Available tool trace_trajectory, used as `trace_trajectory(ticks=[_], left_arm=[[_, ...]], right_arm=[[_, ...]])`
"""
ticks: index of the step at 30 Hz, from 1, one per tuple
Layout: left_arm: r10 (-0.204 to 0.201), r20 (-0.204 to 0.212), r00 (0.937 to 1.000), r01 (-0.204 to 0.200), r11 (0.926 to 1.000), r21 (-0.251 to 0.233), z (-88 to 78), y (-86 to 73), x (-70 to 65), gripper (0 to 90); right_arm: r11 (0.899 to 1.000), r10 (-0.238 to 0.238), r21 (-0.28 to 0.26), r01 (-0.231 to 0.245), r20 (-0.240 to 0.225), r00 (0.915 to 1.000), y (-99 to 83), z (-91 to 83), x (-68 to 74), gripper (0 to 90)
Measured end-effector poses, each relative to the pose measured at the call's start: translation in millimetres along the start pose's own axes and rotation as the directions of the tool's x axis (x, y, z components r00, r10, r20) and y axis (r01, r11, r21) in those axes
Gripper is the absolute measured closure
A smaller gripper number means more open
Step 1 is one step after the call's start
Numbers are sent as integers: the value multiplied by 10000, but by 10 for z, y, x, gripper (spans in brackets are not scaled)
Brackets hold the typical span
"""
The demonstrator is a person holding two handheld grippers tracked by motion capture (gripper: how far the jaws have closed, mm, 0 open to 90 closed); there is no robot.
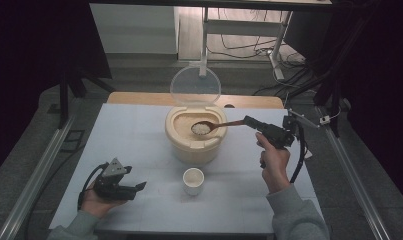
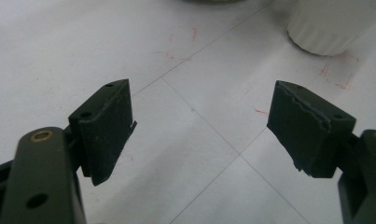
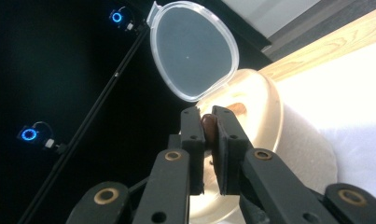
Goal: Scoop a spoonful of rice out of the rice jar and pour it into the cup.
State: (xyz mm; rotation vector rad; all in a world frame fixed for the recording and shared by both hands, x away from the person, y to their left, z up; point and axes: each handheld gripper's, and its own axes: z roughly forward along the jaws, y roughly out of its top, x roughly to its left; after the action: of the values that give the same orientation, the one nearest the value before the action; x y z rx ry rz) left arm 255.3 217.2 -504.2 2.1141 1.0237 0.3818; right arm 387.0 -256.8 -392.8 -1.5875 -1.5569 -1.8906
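1. Our right gripper (image 1: 250, 121) clamps the brown wooden spoon (image 1: 209, 127), whose bowl of white rice sits over the open beige container (image 1: 196, 142) at twelve o'clock from the small white cup (image 1: 193, 180).
2. Our left gripper (image 1: 134, 189), jaws apart, rests at nine o'clock from that cup.

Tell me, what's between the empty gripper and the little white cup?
Nothing. In the high view, only bare table lies between the left gripper and the cup. The left gripper view shows open jaws over bare table too.
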Motion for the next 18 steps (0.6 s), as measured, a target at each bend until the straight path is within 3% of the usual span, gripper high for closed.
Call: trace_trajectory(ticks=[10,18], left_arm=[[-7,-16,10000,7,10000,22,3,3,2,218],[16,-27,10000,-16,10000,43,11,8,-1,218]], right_arm=[[9982,311,533,-289,-402,9987,-105,-196,38,834],[9913,229,1303,-189,-295,9993,-291,-322,-3,834]])
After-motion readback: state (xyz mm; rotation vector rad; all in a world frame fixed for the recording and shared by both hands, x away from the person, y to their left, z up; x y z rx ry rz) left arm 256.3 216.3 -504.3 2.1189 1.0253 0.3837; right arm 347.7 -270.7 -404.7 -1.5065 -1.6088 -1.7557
